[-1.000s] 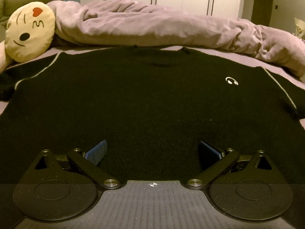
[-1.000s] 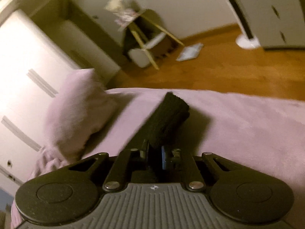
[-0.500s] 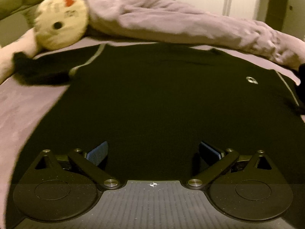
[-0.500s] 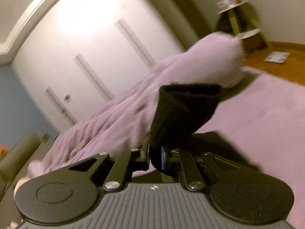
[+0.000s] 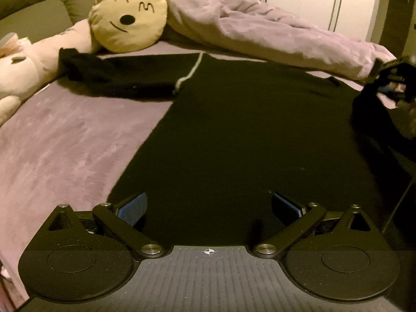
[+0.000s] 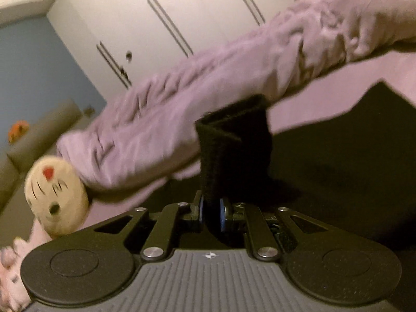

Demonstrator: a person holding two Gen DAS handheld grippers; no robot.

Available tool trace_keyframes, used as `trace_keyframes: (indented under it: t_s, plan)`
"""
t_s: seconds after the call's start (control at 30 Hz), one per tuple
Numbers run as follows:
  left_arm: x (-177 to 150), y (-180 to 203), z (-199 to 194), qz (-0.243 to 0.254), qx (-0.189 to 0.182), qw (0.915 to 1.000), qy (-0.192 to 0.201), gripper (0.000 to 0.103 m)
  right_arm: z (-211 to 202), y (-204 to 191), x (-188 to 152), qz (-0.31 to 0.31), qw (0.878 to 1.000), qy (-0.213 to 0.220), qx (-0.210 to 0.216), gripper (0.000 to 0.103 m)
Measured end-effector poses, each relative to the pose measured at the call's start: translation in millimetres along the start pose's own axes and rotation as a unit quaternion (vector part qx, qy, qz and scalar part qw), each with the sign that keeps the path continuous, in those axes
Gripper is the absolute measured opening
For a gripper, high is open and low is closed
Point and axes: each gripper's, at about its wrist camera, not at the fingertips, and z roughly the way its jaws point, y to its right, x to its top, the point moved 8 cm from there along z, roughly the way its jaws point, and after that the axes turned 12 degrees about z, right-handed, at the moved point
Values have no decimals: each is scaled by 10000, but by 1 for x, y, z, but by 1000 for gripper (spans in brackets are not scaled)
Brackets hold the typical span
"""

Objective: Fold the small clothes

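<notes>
A black sweater point(image 5: 234, 135) lies spread flat on the lilac bed point(image 5: 65, 143), its body filling the middle of the bed and running down toward the near edge. One sleeve stretches out along the far left side, its cuff point(image 5: 69, 54) ending beside a pale plush toy point(image 5: 23, 67) that the left edge of the frame cuts off. A thin white seam line point(image 5: 191, 72) marks the shoulder. Behind it, along the far edge, a rumpled lilac duvet point(image 5: 260, 31) partly covers a round yellow face cushion point(image 5: 127, 13).

The left gripper point(image 5: 208, 206) hangs over the sweater's lower part with its jaws wide apart and nothing between them; the hem under it is hidden by the gripper body.

The right gripper point(image 6: 211, 214) has its jaws drawn narrow around the other sleeve point(image 6: 234, 150), which rises from the blue pads as a folded black strip; the jaws have just been opening slightly, the sleeve still between them. In the left wrist view this gripper shows only as a dark blur at the right edge, hard to make out. The right wrist view is motion-blurred, so the cushion and duvet there are smeared.
</notes>
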Motion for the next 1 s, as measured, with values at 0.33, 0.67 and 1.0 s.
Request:
trace_keyframes:
  t_s: [0.33,0.67,1.0]
  plan:
    - [57,48,24,104,-881,9957,282,103,-91,59,-29,153,9986,507,38,56]
    - [136,142,135,-528,-1905,9800,-243,103,-160,153,-76,-606,9898,1184,-506,65]
    - [157,176,191,-1396,-2080,9665,-564,52,-150,150,-79,-727,9889,1263,-277,78]
